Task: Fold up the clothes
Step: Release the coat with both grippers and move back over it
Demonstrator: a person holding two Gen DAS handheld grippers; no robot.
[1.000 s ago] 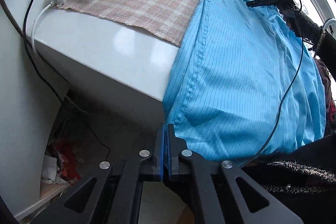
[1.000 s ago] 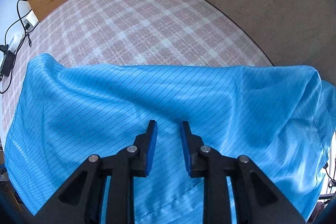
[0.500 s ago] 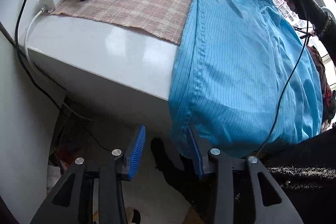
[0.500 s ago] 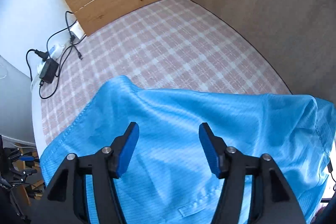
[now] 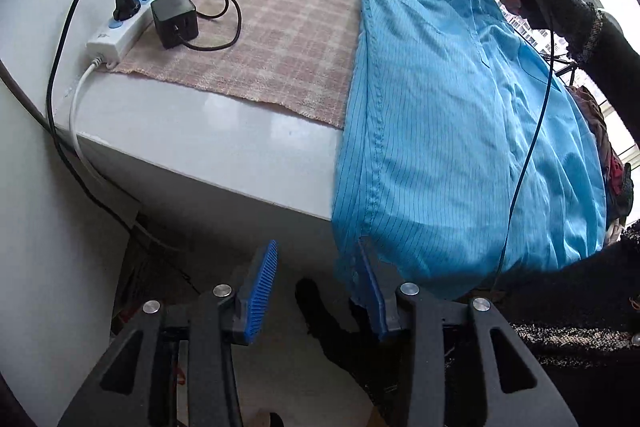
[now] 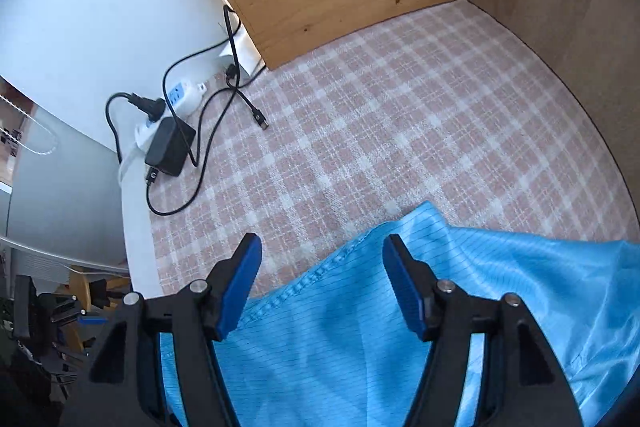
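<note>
Garment (image 5: 448, 131), blue with thin stripes, lies spread on the plaid cloth (image 5: 280, 39) covering the desk (image 5: 208, 143), its near edge hanging over the front. Left gripper (image 5: 316, 291) sits below that edge, fingers apart and holding nothing, the hem just beside one pad. Right gripper (image 6: 320, 287) hangs above the garment's far corner, fingers spread wide and empty. A power strip (image 5: 124, 23) rests at the desk's left.
</note>
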